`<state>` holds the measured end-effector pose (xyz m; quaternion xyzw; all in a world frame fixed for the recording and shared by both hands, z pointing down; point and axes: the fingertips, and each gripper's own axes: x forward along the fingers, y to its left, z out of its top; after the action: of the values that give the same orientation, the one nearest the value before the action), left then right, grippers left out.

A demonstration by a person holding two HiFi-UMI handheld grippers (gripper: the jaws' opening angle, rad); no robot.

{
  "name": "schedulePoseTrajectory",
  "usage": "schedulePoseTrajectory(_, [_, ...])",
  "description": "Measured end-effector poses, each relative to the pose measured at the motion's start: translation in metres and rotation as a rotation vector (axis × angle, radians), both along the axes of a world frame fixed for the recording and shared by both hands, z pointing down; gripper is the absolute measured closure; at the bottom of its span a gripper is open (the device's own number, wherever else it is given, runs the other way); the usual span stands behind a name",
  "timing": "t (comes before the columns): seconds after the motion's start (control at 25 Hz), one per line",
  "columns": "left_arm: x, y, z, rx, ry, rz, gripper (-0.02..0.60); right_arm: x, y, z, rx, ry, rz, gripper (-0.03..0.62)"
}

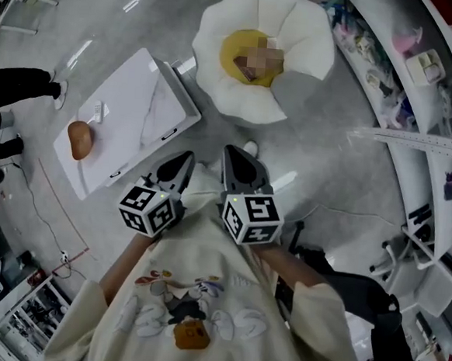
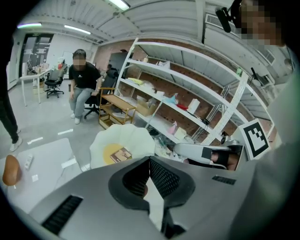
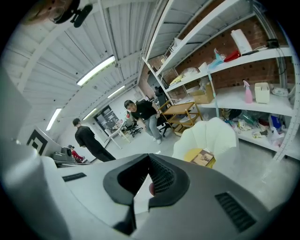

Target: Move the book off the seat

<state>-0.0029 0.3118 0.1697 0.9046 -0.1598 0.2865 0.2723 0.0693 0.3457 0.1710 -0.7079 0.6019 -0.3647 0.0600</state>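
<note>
A book [image 1: 246, 67] lies on the yellow centre of a white flower-shaped seat [image 1: 300, 34] on the floor ahead. The same book [image 2: 121, 153] and seat [image 2: 136, 136] appear in the left gripper view, and the book [image 3: 203, 157] and seat [image 3: 218, 133] in the right gripper view. My left gripper [image 1: 187, 159] and right gripper [image 1: 230, 151] are held side by side close to my body, well short of the seat. Both point toward it. Each is shut with nothing between its jaws, as seen at the left gripper [image 2: 149, 161] and the right gripper [image 3: 149, 159].
A low white table [image 1: 138, 107] stands left of the seat with a brown rounded object [image 1: 80, 139] on it. Curved white shelving [image 1: 418, 113] full of items runs along the right. A person [image 2: 84, 84] sits on a chair behind; another person [image 3: 89, 138] stands further off.
</note>
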Motion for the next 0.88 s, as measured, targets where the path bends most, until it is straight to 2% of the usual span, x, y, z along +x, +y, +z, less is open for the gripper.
schedulePoseTrajectory(0.16, [0.018, -0.006, 0.001, 0.022, -0.053, 0.013, 0.571, 0.017, -0.004, -0.005, 0.02, -0.001, -0.005, 0.586])
schedulePoseTrajectory(0.44, [0.054, -0.019, 0.0, 0.02, -0.06, 0.089, 0.571, 0.052, -0.018, -0.013, 0.032, 0.044, 0.05, 0.586])
schedulePoseTrajectory(0.6, [0.075, -0.036, 0.005, 0.008, -0.039, 0.147, 0.571, 0.078, -0.03, -0.012, 0.017, 0.069, 0.105, 0.586])
schedulePoseTrajectory(0.76, [0.103, -0.061, 0.005, 0.005, -0.009, 0.2, 0.571, 0.095, -0.052, -0.005, 0.006, 0.014, 0.118, 0.586])
schedulePoseTrajectory(0.88, [0.122, -0.087, 0.007, 0.017, 0.006, 0.204, 0.571, 0.108, -0.074, 0.0, -0.016, -0.007, 0.098, 0.586])
